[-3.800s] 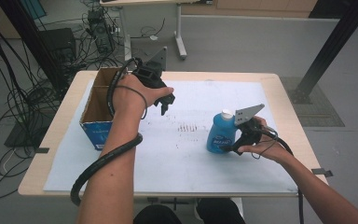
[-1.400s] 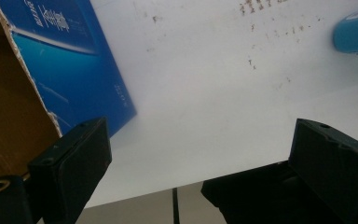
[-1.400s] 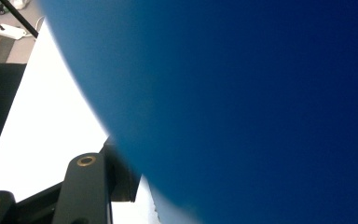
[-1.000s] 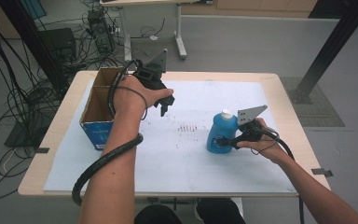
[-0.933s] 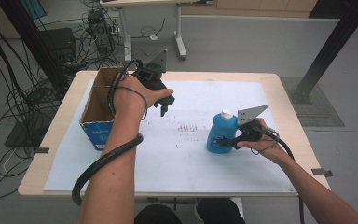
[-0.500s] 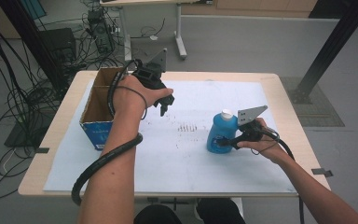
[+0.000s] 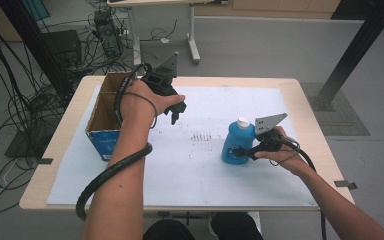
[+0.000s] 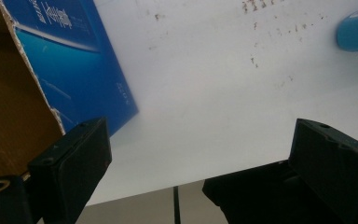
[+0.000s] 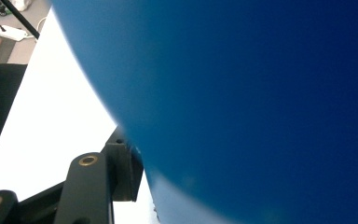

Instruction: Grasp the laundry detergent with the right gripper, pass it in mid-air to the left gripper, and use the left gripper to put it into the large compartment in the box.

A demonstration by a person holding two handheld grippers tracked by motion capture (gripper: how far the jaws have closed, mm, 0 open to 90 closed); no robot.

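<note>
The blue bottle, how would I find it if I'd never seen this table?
Look at the white sheet covering the table, then go to its right half. There the blue bottle stands upright, with the right gripper closed around it. It has a white cap and is the one blue rounded thing, unlike the open cardboard box far left.

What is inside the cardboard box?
The box stands open at the top. The high view shows bare brown inner walls, with nothing visible in it. The left hand and the near wall cover part of the floor, so that part cannot be checked.
</note>
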